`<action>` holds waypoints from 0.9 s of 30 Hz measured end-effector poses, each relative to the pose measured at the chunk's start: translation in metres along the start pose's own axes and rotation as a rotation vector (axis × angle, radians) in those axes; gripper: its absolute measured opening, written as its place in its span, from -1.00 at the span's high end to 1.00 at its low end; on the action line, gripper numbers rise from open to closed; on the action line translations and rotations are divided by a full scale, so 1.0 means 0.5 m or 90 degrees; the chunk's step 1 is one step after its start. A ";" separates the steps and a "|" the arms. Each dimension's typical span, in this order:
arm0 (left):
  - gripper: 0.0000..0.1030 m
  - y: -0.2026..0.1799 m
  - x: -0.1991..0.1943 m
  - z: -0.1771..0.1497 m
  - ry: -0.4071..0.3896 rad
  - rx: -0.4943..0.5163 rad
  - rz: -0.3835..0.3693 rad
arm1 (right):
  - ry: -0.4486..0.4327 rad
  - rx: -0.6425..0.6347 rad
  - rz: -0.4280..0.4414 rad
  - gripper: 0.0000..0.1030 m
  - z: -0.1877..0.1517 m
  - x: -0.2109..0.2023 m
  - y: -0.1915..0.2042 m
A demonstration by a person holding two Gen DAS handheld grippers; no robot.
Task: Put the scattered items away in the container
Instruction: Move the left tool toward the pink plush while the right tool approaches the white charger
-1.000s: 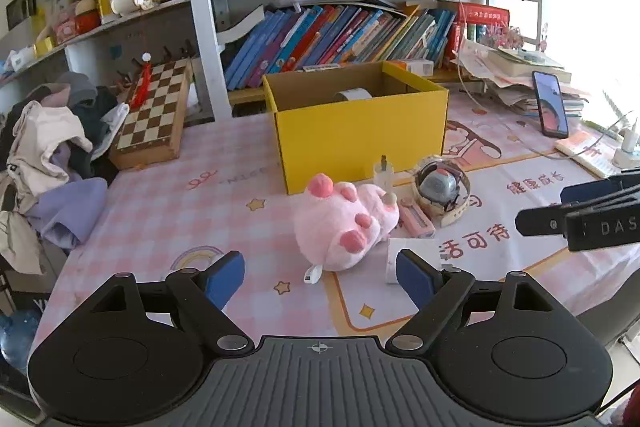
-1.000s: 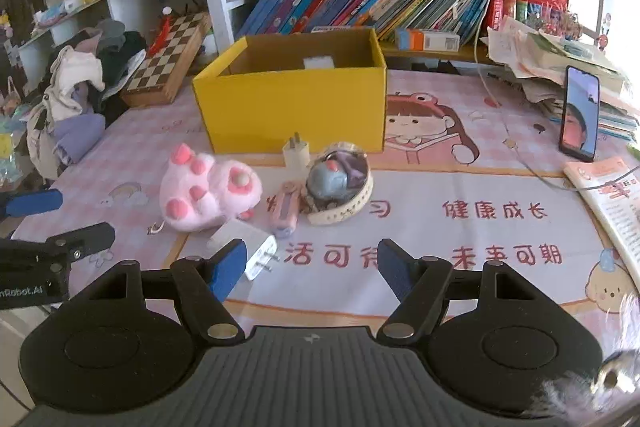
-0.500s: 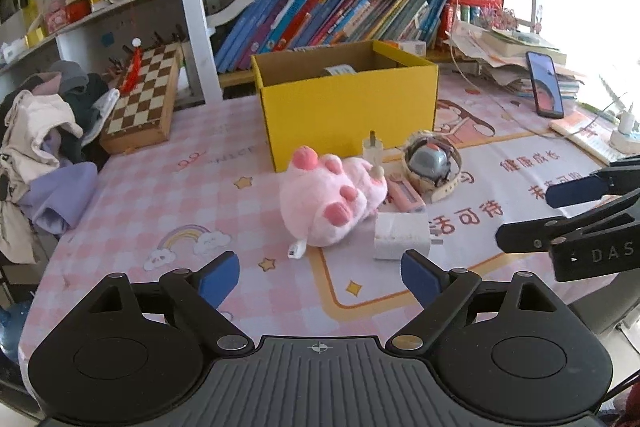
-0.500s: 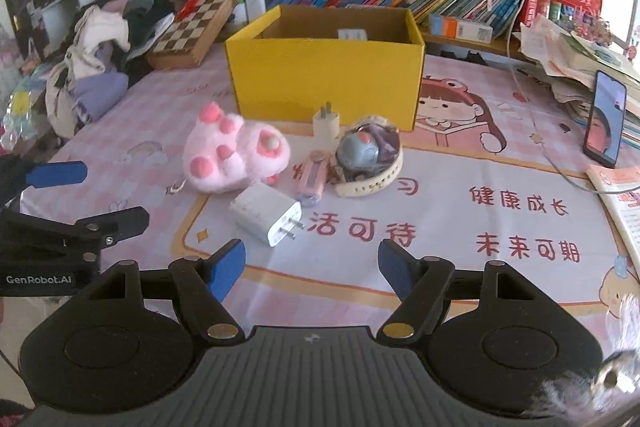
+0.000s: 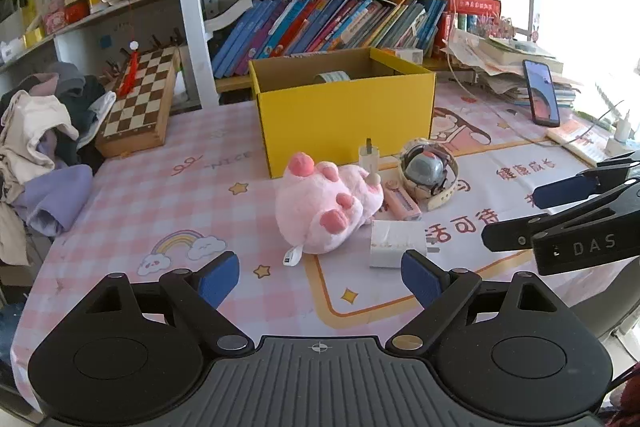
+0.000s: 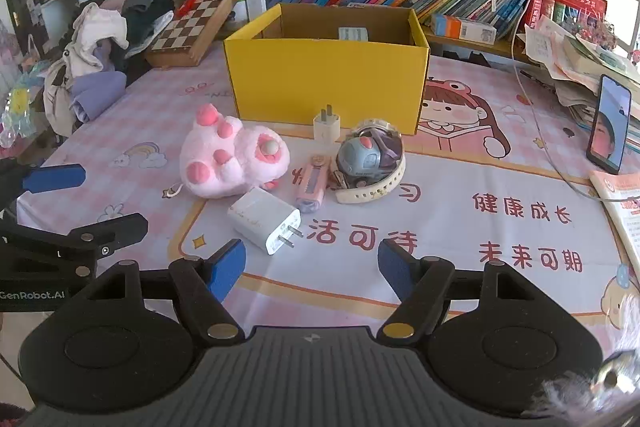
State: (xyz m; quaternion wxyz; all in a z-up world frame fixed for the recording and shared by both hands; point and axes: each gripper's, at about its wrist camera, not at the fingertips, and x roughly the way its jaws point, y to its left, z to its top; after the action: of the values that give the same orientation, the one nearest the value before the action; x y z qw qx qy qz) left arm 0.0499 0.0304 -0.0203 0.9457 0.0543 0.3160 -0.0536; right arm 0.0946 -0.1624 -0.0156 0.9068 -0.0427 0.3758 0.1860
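The left tool [image 5: 320, 277] is hovering low over the near edge of the tabletop [image 5: 160, 195] with its blue-padded fingers spread wide and nothing between them; its jaws have just been opening a little further. The right tool [image 6: 312, 265] is likewise hanging over the near edge, its fingers standing well apart and gripping nothing. Just beyond the right tool's left finger a large white charger [image 6: 265, 219] is lying on its side with its prongs pointing toward the right of that view. Just past it a pink plush paw [image 6: 230, 157] is resting on the tabletop, its white tag trailing toward the near edge. Beside the paw a slim pink case [image 6: 313, 183] is lying flat, and right of that a small grey toy [image 6: 364, 157] is sitting inside a curled cream strap [image 6: 376, 189]. A small white plug [image 6: 327, 125] is standing upright, prongs up, just in front of the yellow box [image 6: 326, 87]. The box is sitting open farther back on the tabletop, with a pale item lying inside against its far wall. Behind it a shelf of leaning books [image 5: 328, 23] is running across, a chessboard [image 5: 138, 101] is propped to the left beside a heap of clothes [image 5: 36, 143], and a phone [image 6: 608, 123] is standing upright at the right.
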 end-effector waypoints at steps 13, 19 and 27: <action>-0.76 0.005 0.027 -0.002 0.021 -0.005 -0.008 | 0.042 -0.016 0.040 -0.36 0.012 0.038 0.011; -0.75 0.009 0.038 0.001 0.030 -0.004 -0.007 | 0.046 -0.017 0.053 -0.36 0.021 0.050 0.012; -0.75 0.010 0.053 0.009 0.031 -0.001 -0.010 | 0.058 -0.017 0.057 -0.35 0.029 0.066 0.005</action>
State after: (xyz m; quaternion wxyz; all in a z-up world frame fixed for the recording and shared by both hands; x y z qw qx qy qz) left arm 0.0744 0.0329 -0.0322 0.9374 0.0527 0.3392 -0.0592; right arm 0.1248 -0.1467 -0.0280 0.8790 -0.0460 0.4157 0.2290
